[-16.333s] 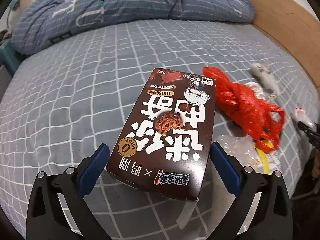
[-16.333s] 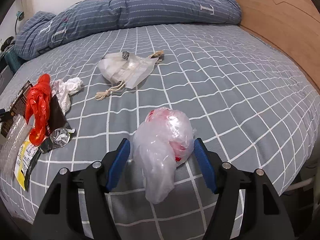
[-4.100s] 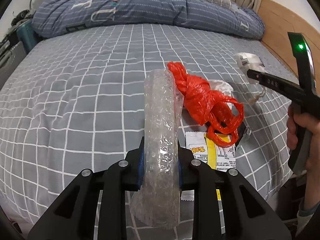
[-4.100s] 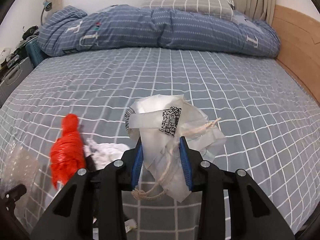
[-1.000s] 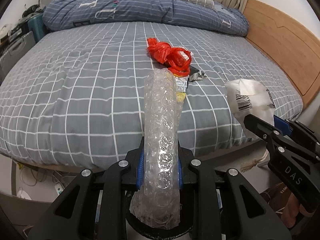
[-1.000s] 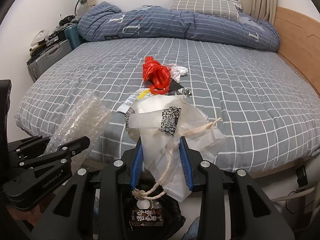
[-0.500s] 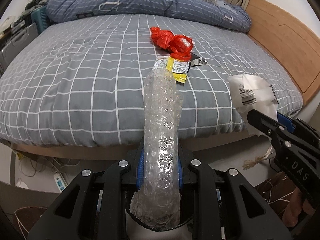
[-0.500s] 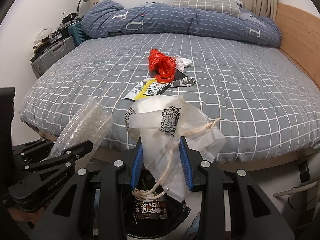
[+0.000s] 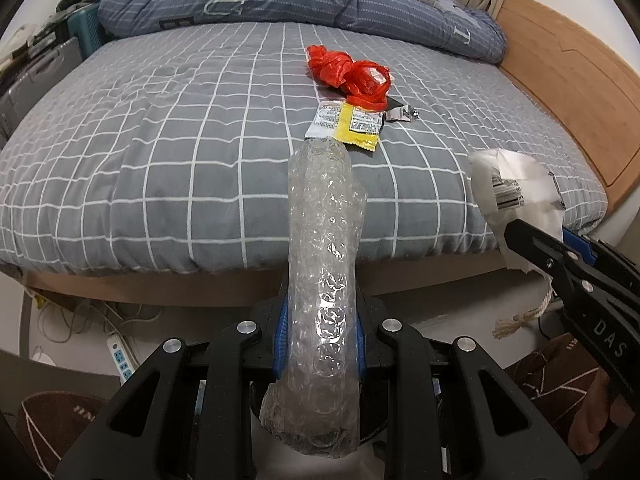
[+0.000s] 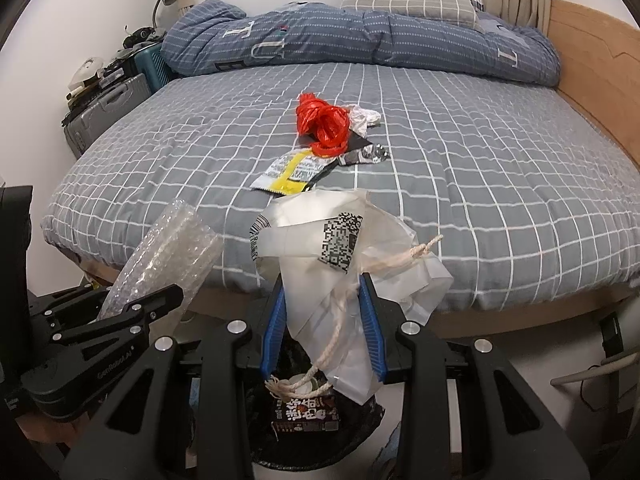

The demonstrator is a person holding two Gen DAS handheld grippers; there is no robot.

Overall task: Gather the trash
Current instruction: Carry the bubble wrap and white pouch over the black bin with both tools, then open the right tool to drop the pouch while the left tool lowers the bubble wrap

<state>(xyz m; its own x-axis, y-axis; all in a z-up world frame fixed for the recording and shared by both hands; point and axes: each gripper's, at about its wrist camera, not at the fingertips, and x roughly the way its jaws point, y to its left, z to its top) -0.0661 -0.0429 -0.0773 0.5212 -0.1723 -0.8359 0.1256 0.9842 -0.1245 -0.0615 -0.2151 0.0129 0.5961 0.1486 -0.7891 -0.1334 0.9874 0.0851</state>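
Beyond the bed's front edge, over a black bin, the left gripper pinches a light, squashy clear bubble-wrap roll mid-length, while the right gripper pinches a limp, crinkly white drawstring plastic bag at its gathered middle.

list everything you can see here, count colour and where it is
bubble wrap roll: 1, clear, clamped in the left gripper, off the bed's foot
drawstring bag: 1, translucent white with QR label, clamped in the right gripper over the bin
bin: 1, black, on the floor below the grippers
snack box: 1, brown, inside the bin
red plastic bag: 1, red, mid-bed
white wad: 1, white, right beside the red bag
yellow wrapper: 1, yellow and white, nearer the bed's foot
foil wrapper: 1, silver, beside the yellow wrapper
bed: 1, grey checked cover
duvet: 1, blue, at the head
suitcase: 1, grey, left of the bed
left gripper: 1, black, blue fingers
right gripper: 1, black, blue fingers
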